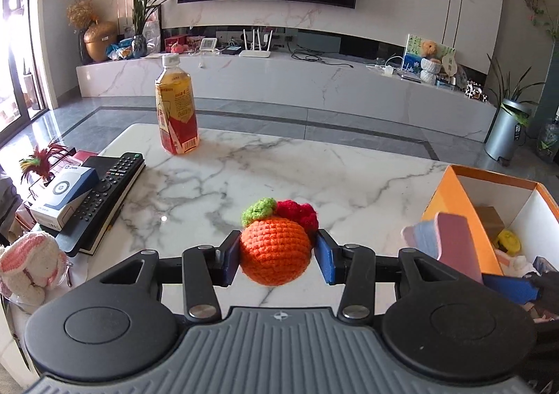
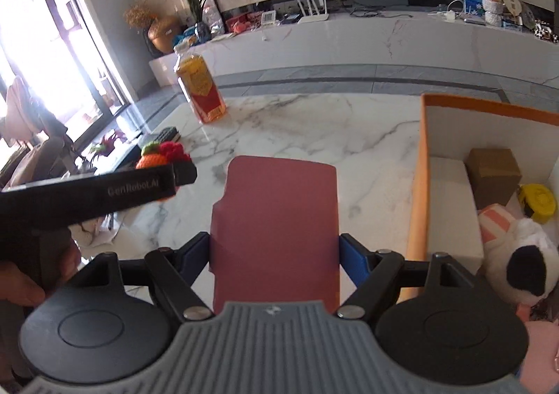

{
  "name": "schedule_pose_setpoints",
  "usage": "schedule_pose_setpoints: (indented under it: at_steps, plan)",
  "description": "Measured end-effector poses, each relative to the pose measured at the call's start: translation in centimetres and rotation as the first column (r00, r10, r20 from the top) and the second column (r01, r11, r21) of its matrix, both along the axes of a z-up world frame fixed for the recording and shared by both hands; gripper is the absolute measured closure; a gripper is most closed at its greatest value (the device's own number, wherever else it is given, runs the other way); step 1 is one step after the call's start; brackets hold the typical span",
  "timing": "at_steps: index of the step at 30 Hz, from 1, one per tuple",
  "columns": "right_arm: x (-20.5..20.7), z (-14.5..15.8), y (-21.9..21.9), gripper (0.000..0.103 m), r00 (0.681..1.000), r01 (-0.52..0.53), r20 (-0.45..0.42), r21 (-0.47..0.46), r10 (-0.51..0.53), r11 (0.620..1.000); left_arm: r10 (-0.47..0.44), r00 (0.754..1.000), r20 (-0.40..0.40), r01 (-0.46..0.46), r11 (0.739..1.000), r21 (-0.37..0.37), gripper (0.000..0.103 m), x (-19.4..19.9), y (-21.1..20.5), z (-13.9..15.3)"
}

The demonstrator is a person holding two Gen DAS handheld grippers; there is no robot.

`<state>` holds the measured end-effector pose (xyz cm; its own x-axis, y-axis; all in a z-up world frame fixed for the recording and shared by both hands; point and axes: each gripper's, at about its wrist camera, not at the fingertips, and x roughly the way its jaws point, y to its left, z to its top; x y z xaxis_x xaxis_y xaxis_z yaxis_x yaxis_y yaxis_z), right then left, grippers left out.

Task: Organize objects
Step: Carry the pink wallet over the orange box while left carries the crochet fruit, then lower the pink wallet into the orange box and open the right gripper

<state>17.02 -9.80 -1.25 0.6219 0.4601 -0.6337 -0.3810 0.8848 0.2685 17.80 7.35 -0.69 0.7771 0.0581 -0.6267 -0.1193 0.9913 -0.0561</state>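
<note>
My left gripper [image 1: 276,256] is shut on a crocheted orange fruit [image 1: 274,250] with a green leaf and red berries, held above the marble table [image 1: 279,170]. The same fruit [image 2: 157,158] shows beyond the left gripper's black body in the right wrist view. My right gripper [image 2: 276,252] is shut on a flat pink booklet [image 2: 277,216], its blue pads pressing on both edges. The booklet [image 1: 450,236] also appears at the right in the left wrist view, beside the orange box [image 1: 450,198]. That open orange box [image 2: 419,184] holds a cardboard cube, a yellow item and a plush toy.
A tea bottle [image 1: 176,107] stands at the table's far left. A black remote [image 1: 104,191] lies on a notebook with a white-blue box [image 1: 64,198] at the left edge. A crocheted white-pink toy [image 1: 28,264] lies near the front left corner. A hand [image 2: 21,282] holds the left gripper.
</note>
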Motion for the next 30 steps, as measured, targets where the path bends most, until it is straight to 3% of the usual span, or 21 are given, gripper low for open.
schedule_pose_setpoints:
  at_steps: [5,7,10,18,22,25,30]
  plan:
    - [-0.3,1.9,-2.4,0.023,0.997,0.042,0.062,0.005,-0.043,0.999,-0.033,0.999,0.04,0.034,0.999,-0.022,0.051,-0.6,-1.5,-0.1]
    - [-0.2,2.2,-3.0,0.023,0.999,0.011,0.049,-0.021,-0.01,1.0,-0.055,0.997,0.049,0.056,0.998,-0.011,0.051,-0.8,-2.2,-0.3]
    - [-0.1,2.5,-4.7,0.023,0.999,0.005,0.038,0.035,-0.006,0.999,-0.101,0.994,0.043,0.101,0.995,-0.003,0.051,-0.8,-3.4,-0.8]
    - [1.6,3.4,-10.6,0.023,0.983,0.167,0.075,0.006,-0.167,0.986,-0.155,0.986,0.065,0.157,0.987,-0.027,0.051,-0.8,-4.6,-2.0]
    - [4.4,2.2,-13.7,0.023,0.968,0.248,0.074,-0.118,-0.24,0.962,-0.17,0.98,0.098,0.168,0.985,0.032,0.051,-1.4,-5.5,-2.3]
    - [7.3,0.4,-15.9,0.023,0.954,0.296,-0.016,-0.126,-0.301,0.947,-0.189,0.978,0.086,0.189,0.982,0.016,0.051,-1.3,-5.6,-2.4]
    - [10.2,-1.6,-16.8,0.023,0.937,0.33,-0.039,-0.225,-0.347,0.917,-0.202,0.976,0.08,0.201,0.979,0.024,0.051,-1.3,-5.8,-2.6]
